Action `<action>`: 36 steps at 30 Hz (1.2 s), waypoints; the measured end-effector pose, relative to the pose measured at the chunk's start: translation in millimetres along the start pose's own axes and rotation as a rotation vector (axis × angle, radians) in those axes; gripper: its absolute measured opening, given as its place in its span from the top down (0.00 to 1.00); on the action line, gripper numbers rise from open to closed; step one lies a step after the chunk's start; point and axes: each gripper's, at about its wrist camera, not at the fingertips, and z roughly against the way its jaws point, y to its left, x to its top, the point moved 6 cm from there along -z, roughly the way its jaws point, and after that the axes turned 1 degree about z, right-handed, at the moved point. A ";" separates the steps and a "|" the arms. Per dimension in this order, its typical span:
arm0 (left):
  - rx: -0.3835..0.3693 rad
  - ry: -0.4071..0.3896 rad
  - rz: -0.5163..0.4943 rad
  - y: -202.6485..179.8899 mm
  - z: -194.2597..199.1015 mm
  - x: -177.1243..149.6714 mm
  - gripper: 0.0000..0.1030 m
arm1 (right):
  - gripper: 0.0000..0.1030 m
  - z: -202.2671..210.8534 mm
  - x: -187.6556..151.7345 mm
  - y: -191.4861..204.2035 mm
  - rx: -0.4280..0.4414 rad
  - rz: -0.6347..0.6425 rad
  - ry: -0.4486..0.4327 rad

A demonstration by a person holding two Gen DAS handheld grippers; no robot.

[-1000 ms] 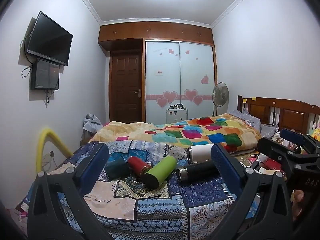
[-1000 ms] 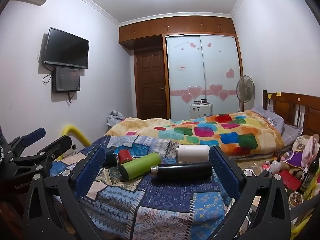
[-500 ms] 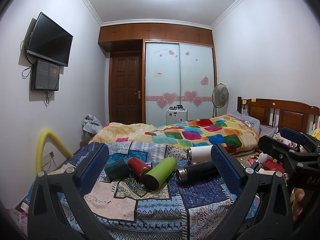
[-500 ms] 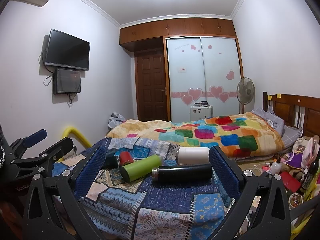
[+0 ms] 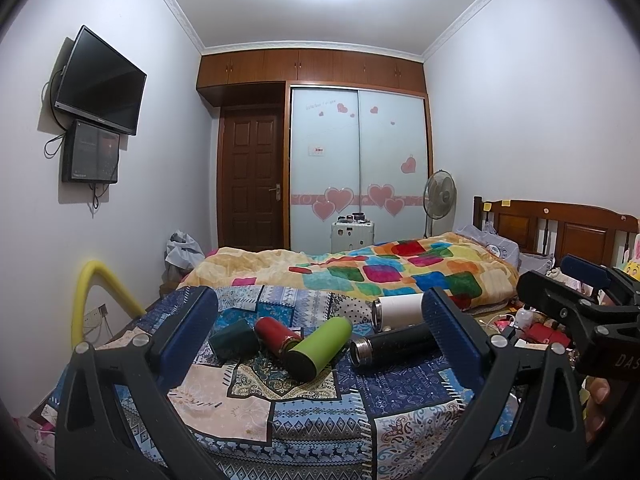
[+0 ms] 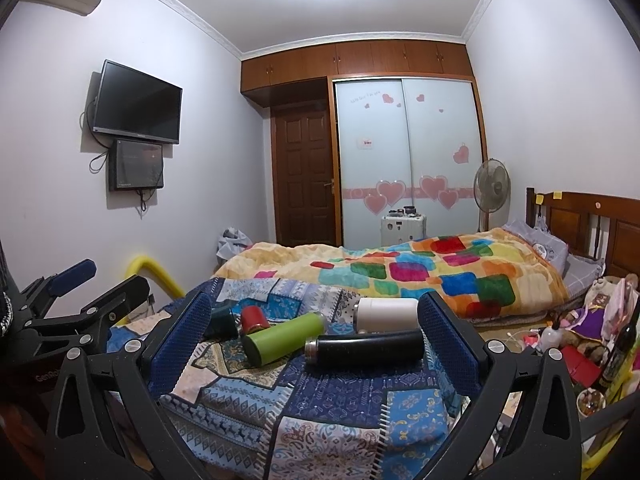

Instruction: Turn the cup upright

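Several cups lie on their sides on a patchwork cloth (image 5: 256, 392): a dark green cup (image 5: 234, 339), a red cup (image 5: 278, 334), a lime green flask (image 5: 320, 347), a black flask (image 5: 394, 342) and a white cup (image 5: 400, 312). In the right wrist view they are the dark green cup (image 6: 222, 322), red cup (image 6: 254, 317), lime flask (image 6: 284, 338), black flask (image 6: 366, 347) and white cup (image 6: 388, 314). My left gripper (image 5: 320, 336) is open and empty, short of the cups. My right gripper (image 6: 314, 332) is open and empty, also short of them.
A bed with a colourful quilt (image 5: 380, 272) lies behind the cloth. Clutter covers the floor at the right (image 6: 580, 344). A yellow tube (image 5: 86, 296) arches at the left. The right gripper shows at the right in the left wrist view (image 5: 576, 312).
Both views have shifted only slightly; the cups lie as before and both grippers stay open.
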 end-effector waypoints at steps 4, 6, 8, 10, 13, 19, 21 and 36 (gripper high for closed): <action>0.001 -0.001 -0.001 -0.3 0.4 1.4 0.00 | 0.00 0.2 0.7 0.8 0.001 0.001 -0.001; 0.000 0.000 0.000 -0.2 0.5 1.5 0.00 | 0.00 1.8 1.8 1.5 0.001 0.002 -0.005; -0.001 0.000 0.001 -0.2 0.6 1.2 0.00 | 0.00 3.4 2.5 1.6 0.001 0.004 -0.008; -0.001 0.000 0.002 0.4 1.2 2.0 0.00 | 0.00 3.7 2.7 2.0 0.001 0.004 -0.009; -0.002 0.000 0.002 0.2 1.2 2.1 0.00 | 0.00 3.6 1.9 2.3 0.001 0.004 -0.008; -0.002 0.000 0.001 -1.0 0.6 2.5 0.00 | 0.00 2.6 0.3 1.7 0.004 0.001 -0.007; -0.002 0.000 0.001 -1.4 0.6 2.2 0.00 | 0.00 2.5 0.3 2.0 0.003 0.002 -0.007; -0.002 0.005 0.002 -1.2 -0.6 1.4 0.00 | 0.00 0.8 -3.6 0.7 0.006 -0.001 -0.001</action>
